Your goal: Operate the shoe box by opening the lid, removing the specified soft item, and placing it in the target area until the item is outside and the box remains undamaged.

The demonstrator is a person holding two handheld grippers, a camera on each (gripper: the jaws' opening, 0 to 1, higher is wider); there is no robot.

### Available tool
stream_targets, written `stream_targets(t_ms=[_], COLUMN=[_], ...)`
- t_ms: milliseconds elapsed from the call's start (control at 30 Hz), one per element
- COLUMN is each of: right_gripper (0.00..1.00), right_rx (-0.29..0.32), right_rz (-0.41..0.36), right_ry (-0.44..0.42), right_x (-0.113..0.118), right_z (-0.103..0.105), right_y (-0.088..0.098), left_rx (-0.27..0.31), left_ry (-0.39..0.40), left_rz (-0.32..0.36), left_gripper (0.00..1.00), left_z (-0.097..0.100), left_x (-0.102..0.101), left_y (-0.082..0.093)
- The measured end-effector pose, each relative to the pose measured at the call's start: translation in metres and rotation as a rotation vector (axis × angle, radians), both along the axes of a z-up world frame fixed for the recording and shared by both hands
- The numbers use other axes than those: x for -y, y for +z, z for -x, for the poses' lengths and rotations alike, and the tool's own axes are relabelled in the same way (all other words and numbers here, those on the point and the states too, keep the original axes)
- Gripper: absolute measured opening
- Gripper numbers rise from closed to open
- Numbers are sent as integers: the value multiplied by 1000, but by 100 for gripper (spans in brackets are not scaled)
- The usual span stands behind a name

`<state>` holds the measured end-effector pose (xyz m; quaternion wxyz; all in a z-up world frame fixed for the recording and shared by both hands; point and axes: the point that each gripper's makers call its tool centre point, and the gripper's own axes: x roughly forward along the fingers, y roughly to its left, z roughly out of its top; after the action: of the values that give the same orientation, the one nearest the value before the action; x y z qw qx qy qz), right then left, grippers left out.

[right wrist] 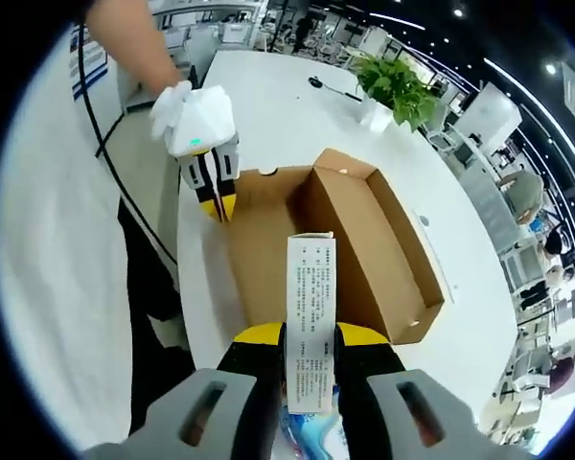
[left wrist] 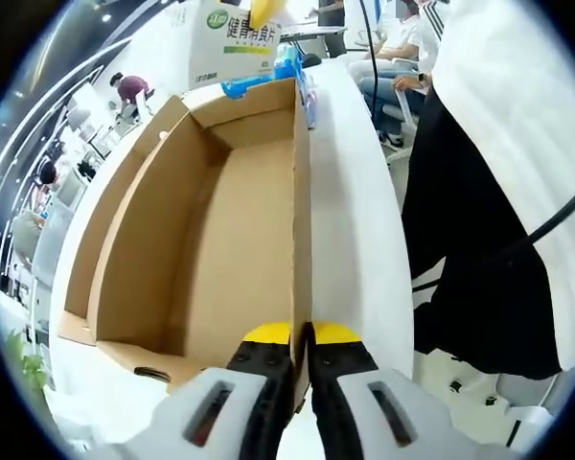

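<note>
An open brown shoe box (left wrist: pixel 220 249) lies on the white table (left wrist: pixel 359 192), and its inside looks bare. My left gripper (left wrist: pixel 302 337) is shut on the box's right side wall (left wrist: pixel 302 192), one jaw on each face. In the right gripper view the same box (right wrist: pixel 364 240) lies ahead, and the left gripper (right wrist: pixel 216 203), held by a white-gloved hand, pinches its far wall. My right gripper (right wrist: pixel 310 337) is shut on a white printed pack (right wrist: pixel 310 316), held above the box's near end. From the left gripper view that pack (left wrist: pixel 232 43) shows a green and white face beyond the box.
A blue wrapper (left wrist: pixel 268 84) lies at the box's far end. A potted plant (right wrist: pixel 398 88) and a black cable (right wrist: pixel 331 88) sit farther along the table (right wrist: pixel 278 105). A person in dark trousers (left wrist: pixel 479 249) stands close at the table's edge. Seated people (left wrist: pixel 402 57) are behind.
</note>
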<state>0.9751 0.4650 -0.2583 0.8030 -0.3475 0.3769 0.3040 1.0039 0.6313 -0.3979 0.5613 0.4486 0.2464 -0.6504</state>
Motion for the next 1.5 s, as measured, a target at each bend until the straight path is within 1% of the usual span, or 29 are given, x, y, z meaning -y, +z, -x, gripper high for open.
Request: stream_targets(t_ms=[133,200,233,300,367,567,700,767,867,900,933,1000,1067,1133,1200,1267,1400,1433,1467,1500], right_gripper=[18,18,18,18,18,18,18,18,18,18,18,18,18,18,18,18,18,18,18,18], right_rx=[31,32,46,52,64,61,81,85,76,70,70,62,69,62,54,33,33,56,69,70], right_rz=[28,22,24,28,46,61,64,70,89,93,92,77,81,91,112,124,143,182,191,175], right_ry=[33,24,29,30,42,48,64,64,69,69,69,46,29,23,37,37,24,22,12,8], right_x=[1,3,3,4,5,7,10,14,20,24,26,34,42,50,57,65,74,79,82,82], right_z=[4,8,9,12,15,22,27,29,35,38,40,44,47,55,65,76,83,82,82,83], right_y=[1,1,2,3,5,9,21,23,23,22,21,22,25,27,27,24,23,28,32,35], left_rx=[5,3,1,2,3,1,0,-2,2,-7,-7,-17,-19,-15,-18,-23,-21,-18,-12,-5], left_ry=[-6,-9,-8,-10,-12,-15,-24,-21,-25,-13,-24,-19,-21,-34,-33,-35,-42,-43,-39,-41], left_rz=[3,3,2,2,2,0,0,0,0,-7,-11,-11,-16,-18,-20,-21,-22,-21,-15,-10], left_gripper=[4,4,4,4,4,3,3,3,3,3,3,3,3,3,3,3,3,3,3,3], left_z=[0,0,0,0,0,0,-1,-1,0,0,0,-2,-1,0,-1,-2,-2,-2,-2,-2], left_x=[0,0,0,0,0,0,0,0,0,0,0,0,0,0,0,-2,-2,-2,-2,-2], left_y=[0,0,0,0,0,0,-1,-1,1,1,1,1,1,1,1,1,0,1,1,1])
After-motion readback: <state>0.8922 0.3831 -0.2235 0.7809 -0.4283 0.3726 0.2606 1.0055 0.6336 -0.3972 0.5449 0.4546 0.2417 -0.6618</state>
